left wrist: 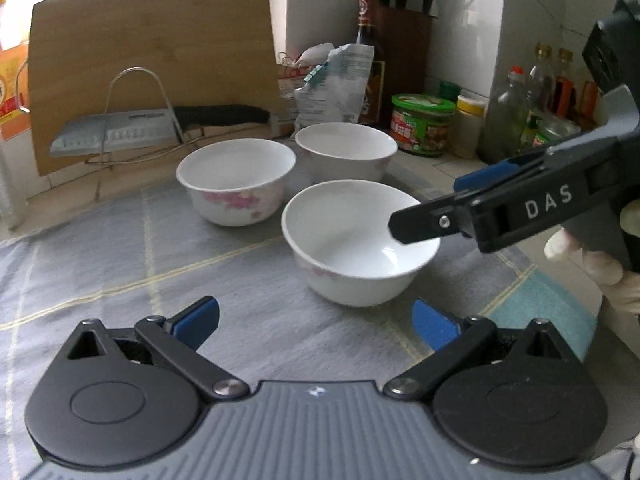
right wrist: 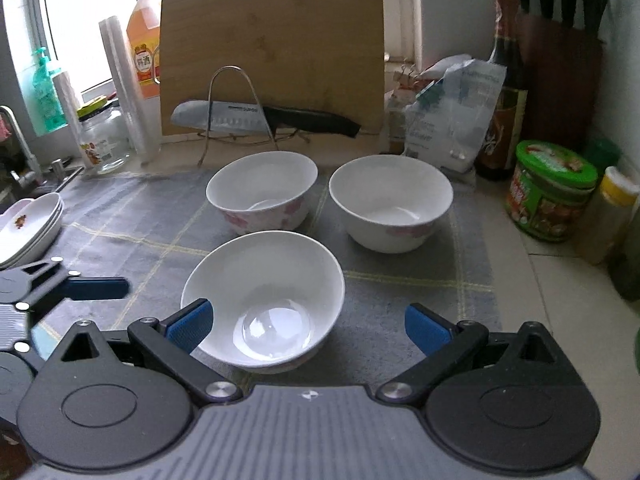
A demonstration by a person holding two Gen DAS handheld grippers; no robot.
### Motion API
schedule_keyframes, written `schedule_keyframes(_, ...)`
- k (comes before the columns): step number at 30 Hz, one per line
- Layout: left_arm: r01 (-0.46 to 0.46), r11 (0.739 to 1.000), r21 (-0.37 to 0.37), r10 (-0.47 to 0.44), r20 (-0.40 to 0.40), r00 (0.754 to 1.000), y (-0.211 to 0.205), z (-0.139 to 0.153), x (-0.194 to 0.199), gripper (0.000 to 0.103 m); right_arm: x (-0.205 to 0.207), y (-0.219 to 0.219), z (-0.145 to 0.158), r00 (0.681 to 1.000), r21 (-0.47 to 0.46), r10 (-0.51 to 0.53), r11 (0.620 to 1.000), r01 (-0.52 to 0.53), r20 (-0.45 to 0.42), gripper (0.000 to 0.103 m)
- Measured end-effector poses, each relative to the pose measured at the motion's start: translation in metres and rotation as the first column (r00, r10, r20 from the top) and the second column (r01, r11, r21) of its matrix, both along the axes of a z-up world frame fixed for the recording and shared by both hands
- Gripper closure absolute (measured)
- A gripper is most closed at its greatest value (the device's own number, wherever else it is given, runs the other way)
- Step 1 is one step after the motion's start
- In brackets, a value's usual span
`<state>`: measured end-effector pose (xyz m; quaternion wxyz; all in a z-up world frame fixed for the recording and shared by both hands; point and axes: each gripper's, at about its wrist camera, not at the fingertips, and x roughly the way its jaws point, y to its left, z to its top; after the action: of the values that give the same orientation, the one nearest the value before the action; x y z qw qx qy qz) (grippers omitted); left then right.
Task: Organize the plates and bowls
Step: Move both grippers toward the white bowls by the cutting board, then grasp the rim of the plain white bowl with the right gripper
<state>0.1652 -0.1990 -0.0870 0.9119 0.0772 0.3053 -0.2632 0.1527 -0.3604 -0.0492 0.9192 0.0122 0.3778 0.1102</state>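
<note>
Three white bowls with pink flowers stand on a grey mat: a near bowl, a far left bowl and a far right bowl. They also show in the left wrist view as the near bowl, left bowl and back bowl. My right gripper is open just above the near bowl, its left pad at the rim. From the left wrist view it reaches over that bowl from the right. My left gripper is open and empty before the bowls. Stacked white plates lie at far left.
A wooden cutting board leans on the back wall behind a wire rack holding a knife. Bags, a dark bottle, a knife block and jars crowd the right. Bottles and a glass jar stand at left.
</note>
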Motion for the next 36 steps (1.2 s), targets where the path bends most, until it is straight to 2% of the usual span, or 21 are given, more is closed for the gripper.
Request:
schedule_keyframes(5,0.028,1.0,0.005,-0.028,0.017,0.999,-0.015,-0.006,0.009,0.001,0.012,0.0,-0.005,0.999,0.016,0.037,0.999,-0.037,-0.018,0.0)
schedule_keyframes(10,0.037,0.999,0.005,-0.037,0.022,0.999,-0.021,-0.011,0.016,0.007,0.026,0.003,-0.011,0.996,0.032,0.088,0.996,-0.087,-0.033,0.002)
schedule_keyframes(17,0.084,0.996,0.006,-0.084,0.032,0.996,-0.026,-0.011,0.017,0.012,0.041,0.004,-0.015,0.991,0.067,0.122,0.991,-0.118,-0.061,0.02)
schedule_keyframes(23,0.122,0.993,0.0,-0.122,0.038,0.992,-0.027,-0.01,0.018,0.018,0.049,0.005,-0.015,0.988,0.08,0.136,0.988,-0.13,-0.07,0.026)
schedule_keyframes(36,0.137,0.991,0.0,-0.137,0.037,0.99,-0.029,-0.009,0.018,0.02,0.049,0.008,-0.012,0.989,0.074,0.123,0.99,-0.117,-0.078,0.027)
